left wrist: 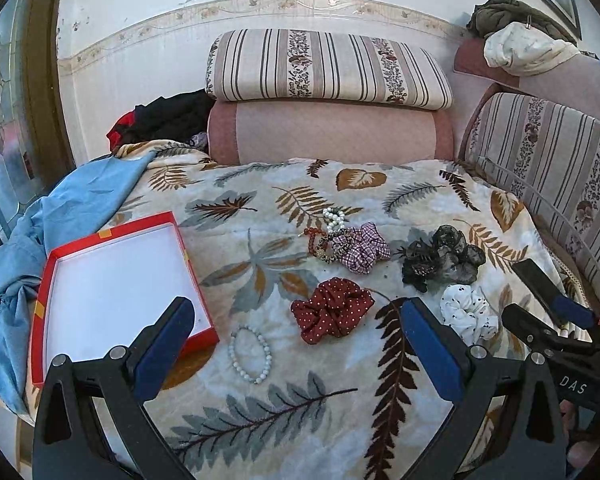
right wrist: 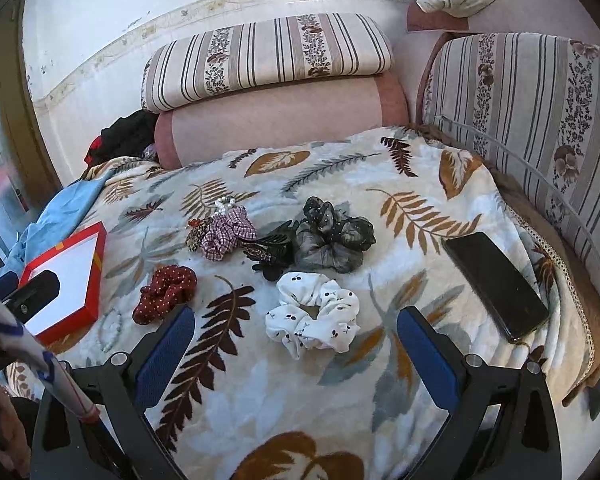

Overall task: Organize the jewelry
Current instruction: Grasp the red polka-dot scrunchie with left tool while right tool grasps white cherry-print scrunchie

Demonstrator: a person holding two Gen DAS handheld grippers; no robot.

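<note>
A red box (left wrist: 46, 280) with a white inside lies open on the leaf-print blanket at the left; it also shows in the right wrist view (right wrist: 94, 276). My left gripper (left wrist: 296, 344) is open and empty, above a pale bead bracelet (left wrist: 250, 354) and a dark red dotted scrunchie (left wrist: 332, 316). My right gripper (right wrist: 296, 350) is open and empty, just short of a white cherry-print scrunchie (right wrist: 312, 316). Farther back lie a checked scrunchie (right wrist: 228, 236), a black sheer scrunchie (right wrist: 332, 240), a black hair claw (right wrist: 270, 252), pearl beads (left wrist: 334, 218) and a red-bead bracelet (left wrist: 312, 238).
A black phone (right wrist: 496, 280) lies on the blanket (right wrist: 340, 184) at the right, near the sofa's striped back cushion (right wrist: 540, 120). A blue cloth (left wrist: 60, 216) is bunched at the left behind the box. A striped cushion (left wrist: 324, 66) sits on a pink bolster (left wrist: 328, 132) at the back.
</note>
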